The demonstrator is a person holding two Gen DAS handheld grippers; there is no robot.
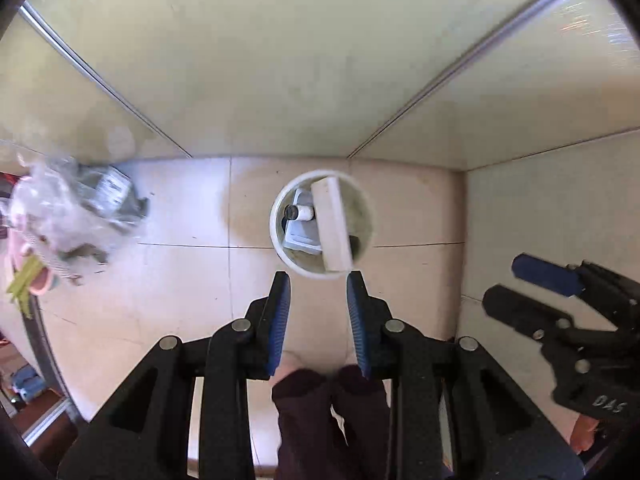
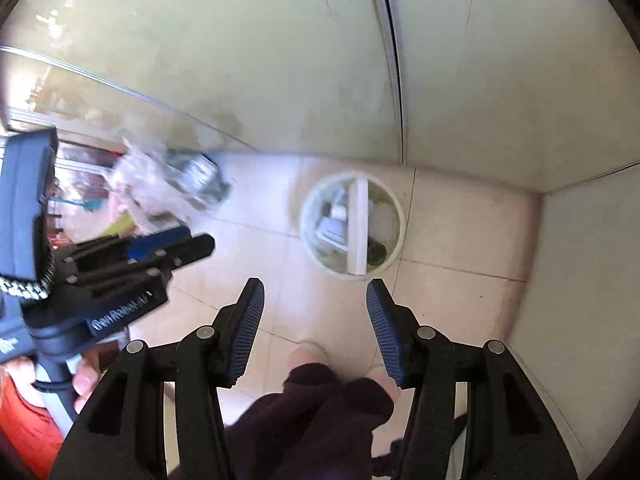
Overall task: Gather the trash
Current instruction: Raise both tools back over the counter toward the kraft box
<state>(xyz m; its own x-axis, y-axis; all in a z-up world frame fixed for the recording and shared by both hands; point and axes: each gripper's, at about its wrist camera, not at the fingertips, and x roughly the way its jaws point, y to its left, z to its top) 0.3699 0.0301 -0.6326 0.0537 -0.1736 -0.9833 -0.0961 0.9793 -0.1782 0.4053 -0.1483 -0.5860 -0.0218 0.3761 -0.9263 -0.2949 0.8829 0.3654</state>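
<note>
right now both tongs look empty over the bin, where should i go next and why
Probably swing the left tongs toward the crumpled clear plastic bag on the floor tiles. Both the left and right tongs are open and hold nothing, the round white bin already has a long white box and other bits in it, and that bag lies loose on the left side.

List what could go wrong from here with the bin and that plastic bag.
1. The long white box pokes above the round bin rim; added trash may tip it out.
2. The crumpled plastic bag lies apart from the bin, and both hand-held grippers, left and right, are open and empty.
</note>
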